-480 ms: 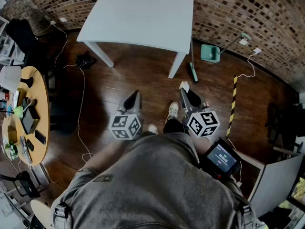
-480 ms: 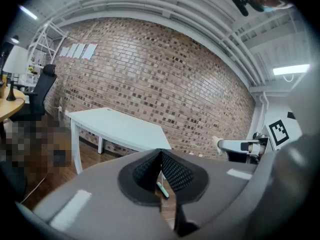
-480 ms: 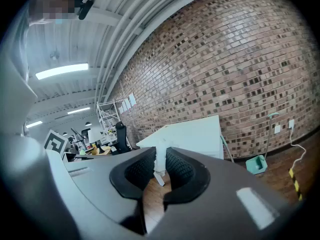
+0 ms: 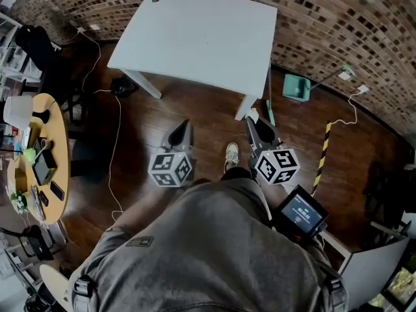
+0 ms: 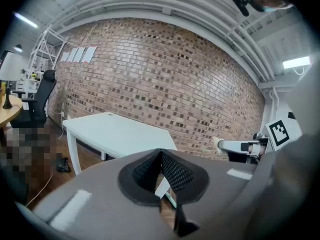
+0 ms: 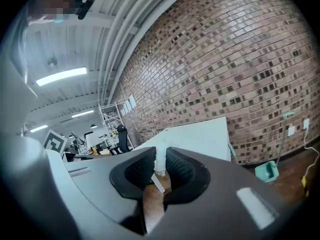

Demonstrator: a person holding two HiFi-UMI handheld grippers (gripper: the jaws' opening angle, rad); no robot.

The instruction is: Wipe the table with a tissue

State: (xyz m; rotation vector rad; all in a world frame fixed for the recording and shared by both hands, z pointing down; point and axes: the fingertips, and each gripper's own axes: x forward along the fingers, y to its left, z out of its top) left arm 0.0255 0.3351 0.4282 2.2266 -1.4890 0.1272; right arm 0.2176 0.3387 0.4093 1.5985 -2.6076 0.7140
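The right hand-held gripper [image 6: 161, 170] is clamped on a white tissue [image 6: 160, 159], whose end pokes past the jaw tips, probably so it can be pressed onto a surface. The left hand-held gripper [image 5: 160, 156] is closed on nothing and seems idle. Both hang short of the bare white bench [image 4: 195, 34], so wiping has not begun.

Brick wall [image 4: 338, 18], teal dustpan [image 4: 296, 87], black office chair [image 4: 39, 47], round wooden desk [image 4: 60, 155] cluttered with perhaps phones.
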